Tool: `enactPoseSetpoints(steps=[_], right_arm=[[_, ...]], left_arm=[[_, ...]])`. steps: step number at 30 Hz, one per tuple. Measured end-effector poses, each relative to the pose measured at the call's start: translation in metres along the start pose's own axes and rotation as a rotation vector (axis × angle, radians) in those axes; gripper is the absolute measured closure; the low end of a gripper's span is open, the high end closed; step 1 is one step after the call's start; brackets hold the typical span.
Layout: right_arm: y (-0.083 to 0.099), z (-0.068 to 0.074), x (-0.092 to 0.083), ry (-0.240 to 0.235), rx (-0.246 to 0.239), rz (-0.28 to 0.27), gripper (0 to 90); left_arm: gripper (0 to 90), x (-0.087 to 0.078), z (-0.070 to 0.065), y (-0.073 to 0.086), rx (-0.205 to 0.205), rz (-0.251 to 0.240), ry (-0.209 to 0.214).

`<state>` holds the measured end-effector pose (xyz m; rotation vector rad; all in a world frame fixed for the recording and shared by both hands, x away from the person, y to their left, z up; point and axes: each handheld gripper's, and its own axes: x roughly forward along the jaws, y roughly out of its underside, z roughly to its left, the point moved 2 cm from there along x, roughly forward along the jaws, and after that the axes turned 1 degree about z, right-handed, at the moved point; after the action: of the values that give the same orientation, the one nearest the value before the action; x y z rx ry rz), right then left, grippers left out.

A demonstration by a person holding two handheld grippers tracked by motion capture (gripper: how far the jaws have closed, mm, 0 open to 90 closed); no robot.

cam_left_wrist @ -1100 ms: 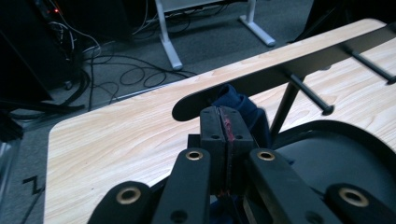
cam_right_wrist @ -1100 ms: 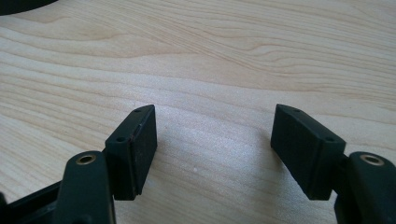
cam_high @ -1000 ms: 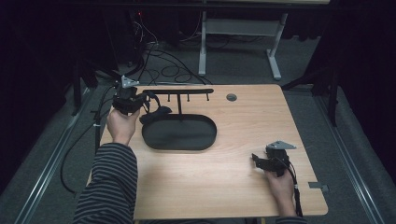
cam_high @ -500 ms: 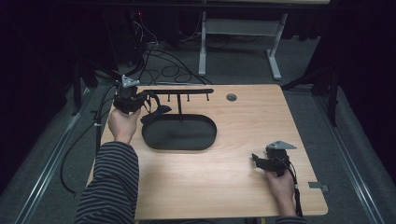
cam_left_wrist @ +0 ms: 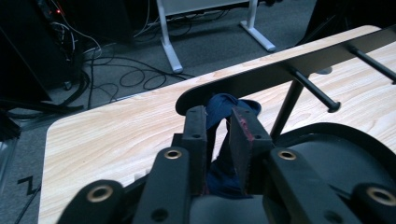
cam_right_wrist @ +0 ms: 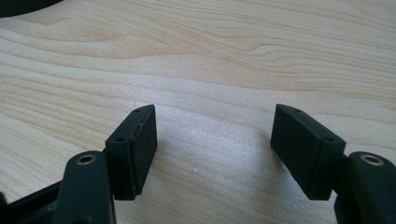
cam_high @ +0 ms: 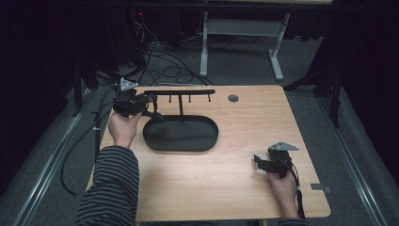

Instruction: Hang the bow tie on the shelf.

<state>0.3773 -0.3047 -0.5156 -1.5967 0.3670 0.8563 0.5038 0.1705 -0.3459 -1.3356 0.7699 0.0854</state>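
A black hanging rack stands on the table, with a thin top bar [cam_high: 179, 92] carrying short pegs [cam_left_wrist: 313, 88] above an oval base [cam_high: 181, 134]. My left gripper [cam_high: 153, 101] is at the bar's left end. In the left gripper view its jaws [cam_left_wrist: 219, 114] have just been opening, and a small gap shows between the pads. A dark blue cloth loop [cam_left_wrist: 224, 102] hangs between them under the bar's end [cam_left_wrist: 196, 95]. My right gripper [cam_high: 258, 160] rests low over the table near the front right, with its jaws [cam_right_wrist: 212, 126] wide apart over bare wood.
The wooden table [cam_high: 235, 188] has a round cable hole [cam_high: 233, 98] at the back. Cables [cam_high: 155, 52] lie on the floor beyond it, near a white desk frame [cam_high: 277, 52]. A striped sleeve [cam_high: 110, 188] comes in at the front left.
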Motion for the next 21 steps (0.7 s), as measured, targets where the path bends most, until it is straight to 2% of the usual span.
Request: enactPoseSetpoints(steps=[2,9,12,21], right_arm=[[0.0,0.0,0.0,0.0,-0.001,-0.001,33.1],[0.0,0.0,0.0,-0.003,0.003,0.0,33.1],[0.0,0.0,0.0,-0.004,0.0,0.0,33.1],[0.0,0.0,0.0,-0.002,-0.003,0.0,33.1]], left_arm=[[72.6,-0.005,0.0,0.002,-0.015,-0.009,0.014],[67.9,-0.015,-0.001,0.007,-0.019,-0.011,0.015],[64.5,-0.019,0.0,0.008,-0.042,-0.015,0.024],[60.8,-0.03,0.001,0.011,-0.04,-0.027,0.031]])
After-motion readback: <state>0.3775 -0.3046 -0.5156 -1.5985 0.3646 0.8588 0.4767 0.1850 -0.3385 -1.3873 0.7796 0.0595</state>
